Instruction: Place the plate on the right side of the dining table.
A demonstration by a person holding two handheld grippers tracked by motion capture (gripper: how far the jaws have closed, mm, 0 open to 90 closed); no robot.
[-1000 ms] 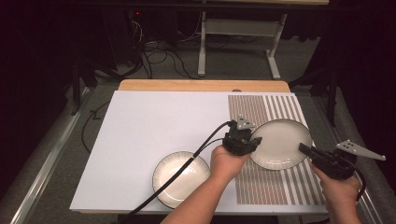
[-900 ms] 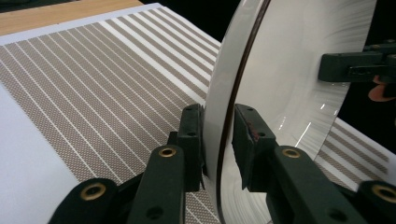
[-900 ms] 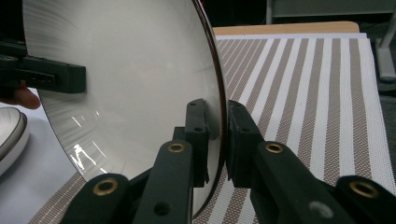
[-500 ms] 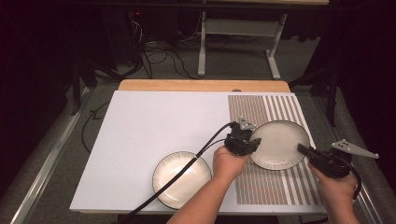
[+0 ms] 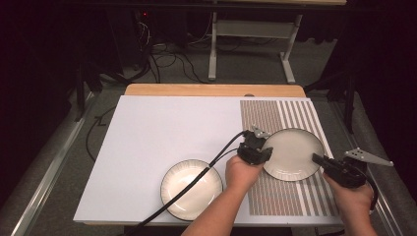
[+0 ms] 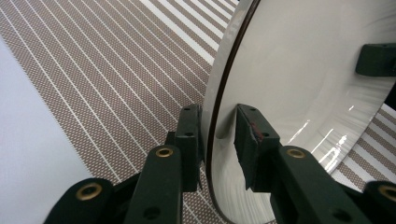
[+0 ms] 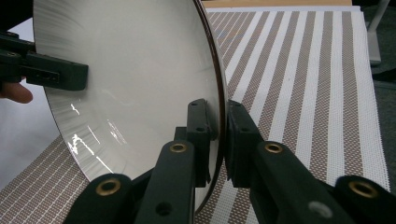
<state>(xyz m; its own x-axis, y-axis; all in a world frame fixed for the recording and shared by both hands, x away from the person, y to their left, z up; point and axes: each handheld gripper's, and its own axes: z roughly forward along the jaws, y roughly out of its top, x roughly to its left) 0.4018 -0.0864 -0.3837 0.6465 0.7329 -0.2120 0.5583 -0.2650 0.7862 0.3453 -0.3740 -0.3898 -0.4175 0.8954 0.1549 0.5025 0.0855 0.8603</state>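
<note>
Over the striped mat (image 5: pixel 275 196), plate (image 5: pixel 294 153) pinched by its rim between left tool (image 5: pixel 263 151) and right tool (image 5: pixel 317 158).

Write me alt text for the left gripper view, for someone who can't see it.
The left gripper has its two black fingers on either side of the dark rim of a cream plate. The other gripper's finger rests on the plate's far edge, and a brown-and-white striped placemat lies underneath.
</note>
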